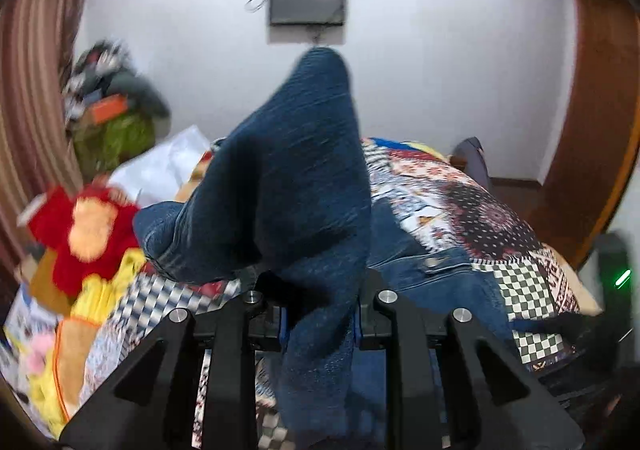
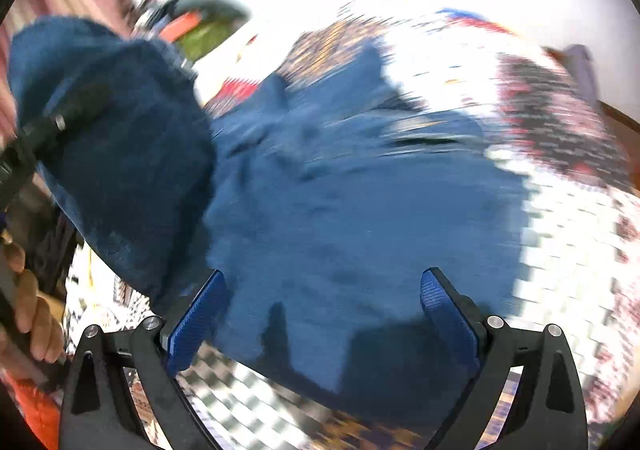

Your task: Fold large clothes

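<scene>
The dark blue denim garment (image 1: 288, 177) lies partly spread on the patchwork-patterned bed cover (image 1: 460, 209), with one end lifted clear of the bed. The left gripper (image 1: 320, 324) is clamped on that lifted end; the cloth passes between its nearly closed jaws and rises in a peak in front of the camera, which suggests the end is being carried over the rest for a fold. In the right wrist view the flat part of the garment fills the middle of the bed. The right gripper (image 2: 322, 310) hangs above it with blue pads (image 2: 448, 306) wide apart and nothing between them, probably positioned to take the near edge. Both views are blurred. A red and yellow plush toy (image 1: 86, 234) lies at the bed's left side, clear of the working area.
</scene>
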### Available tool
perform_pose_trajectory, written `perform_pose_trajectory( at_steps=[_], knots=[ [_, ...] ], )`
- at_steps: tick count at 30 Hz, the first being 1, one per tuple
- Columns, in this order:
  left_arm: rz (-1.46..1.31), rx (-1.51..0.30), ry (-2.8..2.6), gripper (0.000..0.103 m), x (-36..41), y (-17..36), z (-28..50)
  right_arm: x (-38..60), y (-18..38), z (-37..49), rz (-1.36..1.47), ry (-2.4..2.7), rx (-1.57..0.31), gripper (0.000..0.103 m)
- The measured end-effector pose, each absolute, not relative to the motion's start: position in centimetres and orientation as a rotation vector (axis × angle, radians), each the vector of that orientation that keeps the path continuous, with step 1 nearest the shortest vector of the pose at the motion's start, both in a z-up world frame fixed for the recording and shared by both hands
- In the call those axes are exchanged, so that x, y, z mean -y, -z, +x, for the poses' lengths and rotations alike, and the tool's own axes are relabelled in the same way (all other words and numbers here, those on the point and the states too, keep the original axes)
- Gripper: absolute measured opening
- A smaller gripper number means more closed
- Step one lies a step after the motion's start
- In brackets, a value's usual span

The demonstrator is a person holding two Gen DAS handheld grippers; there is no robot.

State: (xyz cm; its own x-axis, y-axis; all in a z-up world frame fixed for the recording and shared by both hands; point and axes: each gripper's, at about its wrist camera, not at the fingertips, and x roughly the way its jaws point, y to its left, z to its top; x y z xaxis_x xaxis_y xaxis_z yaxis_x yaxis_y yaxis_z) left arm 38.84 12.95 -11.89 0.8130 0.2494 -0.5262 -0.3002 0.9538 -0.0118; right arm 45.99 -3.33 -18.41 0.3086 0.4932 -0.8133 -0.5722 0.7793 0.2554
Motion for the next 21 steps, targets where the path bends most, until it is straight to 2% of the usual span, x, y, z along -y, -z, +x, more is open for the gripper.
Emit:
perform_pose_trajectory(
  at_steps=[10,15,21],
  knots=[
    [0.158,-0.584,-0.030,0.021,-0.1,14.1,42.0,21.0,14.2,45.4,0.028,-0.378,-0.960,0.097],
    [0.397,-0.734,0.151,0.021,6.1,19.3,42.1,26.4,13.4,43.5,0.078,-0.304,-0.944,0.097],
    [0.417,-0.859,0.235,0.023,5.2,22.8,40.5,27.6,13.0,41.8,0.089,-0.306,-0.931,0.097]
  ],
)
